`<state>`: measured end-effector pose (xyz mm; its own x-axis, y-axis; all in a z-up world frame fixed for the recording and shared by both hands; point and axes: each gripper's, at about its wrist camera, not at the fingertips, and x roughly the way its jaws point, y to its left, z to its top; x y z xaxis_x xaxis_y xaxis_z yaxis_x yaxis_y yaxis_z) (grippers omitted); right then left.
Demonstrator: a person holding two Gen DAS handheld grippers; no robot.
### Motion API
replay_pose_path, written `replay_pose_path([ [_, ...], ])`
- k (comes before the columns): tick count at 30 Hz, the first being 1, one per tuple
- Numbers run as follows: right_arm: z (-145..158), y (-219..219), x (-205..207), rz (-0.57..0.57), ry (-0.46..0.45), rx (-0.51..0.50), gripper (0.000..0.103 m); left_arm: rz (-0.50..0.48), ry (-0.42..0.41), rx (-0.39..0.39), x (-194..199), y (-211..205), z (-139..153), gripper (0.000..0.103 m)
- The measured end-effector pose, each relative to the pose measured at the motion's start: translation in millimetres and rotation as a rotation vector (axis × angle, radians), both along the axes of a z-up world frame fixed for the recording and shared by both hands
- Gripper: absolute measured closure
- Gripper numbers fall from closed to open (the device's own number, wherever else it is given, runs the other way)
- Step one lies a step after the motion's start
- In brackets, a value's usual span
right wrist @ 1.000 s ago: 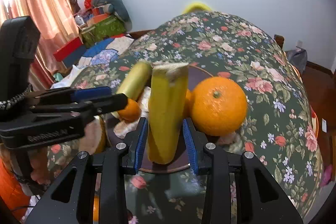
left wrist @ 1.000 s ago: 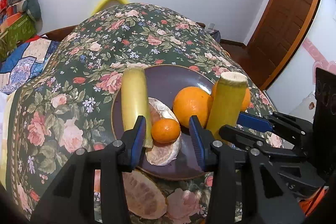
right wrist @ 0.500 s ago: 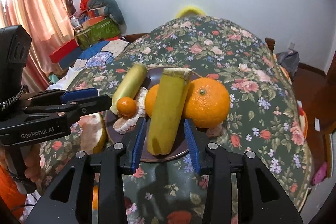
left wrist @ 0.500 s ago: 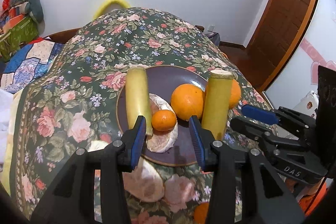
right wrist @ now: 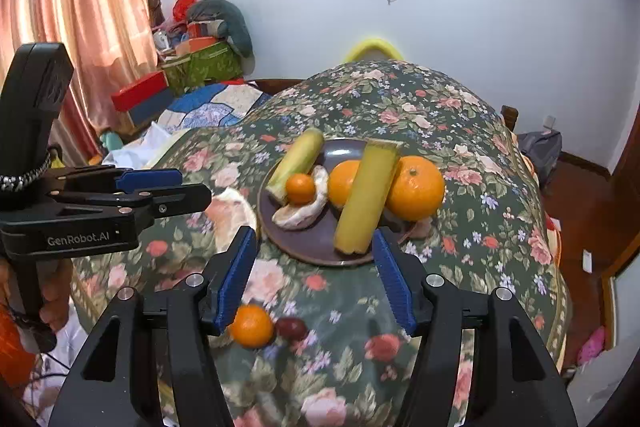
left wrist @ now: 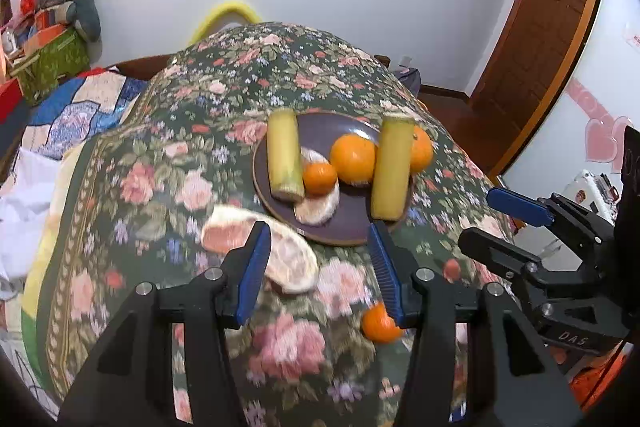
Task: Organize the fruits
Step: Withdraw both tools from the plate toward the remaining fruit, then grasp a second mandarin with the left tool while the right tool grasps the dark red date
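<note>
Fruits (right wrist: 415, 187) beside loose peel (left wrist: 291, 261)

On the dark plate (right wrist: 316, 247) lie two yellow-green cut stalks (right wrist: 366, 197) (right wrist: 298, 163), two large oranges (right wrist: 416, 183) (right wrist: 342, 183), one small mandarin (right wrist: 301, 189) and one pale peeled citrus piece (right wrist: 304, 213). Off the plate, the floral tablecloth (right wrist: 460, 147) carries one more small mandarin (right wrist: 251, 325), one small dark red fruit (right wrist: 291, 327) and two pale pink citrus pieces (left wrist: 228, 231) (left wrist: 292, 263)
</note>
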<state>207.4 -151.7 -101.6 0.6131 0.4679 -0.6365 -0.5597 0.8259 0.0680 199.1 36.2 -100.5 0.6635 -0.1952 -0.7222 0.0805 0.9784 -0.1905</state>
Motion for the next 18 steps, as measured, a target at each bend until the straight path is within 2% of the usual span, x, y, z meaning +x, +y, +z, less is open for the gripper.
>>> replay_pose_path([
  [11,-15,-17,-24,-0.027,0.04,-0.02,0.045,-0.034,0.08,0.0,-31,-27,-32,0.053],
  [18,-27,-32,-25,-0.058,0.07,-0.033,0.045,-0.077,0.133,-0.003,-30,-53,-53,0.053],
])
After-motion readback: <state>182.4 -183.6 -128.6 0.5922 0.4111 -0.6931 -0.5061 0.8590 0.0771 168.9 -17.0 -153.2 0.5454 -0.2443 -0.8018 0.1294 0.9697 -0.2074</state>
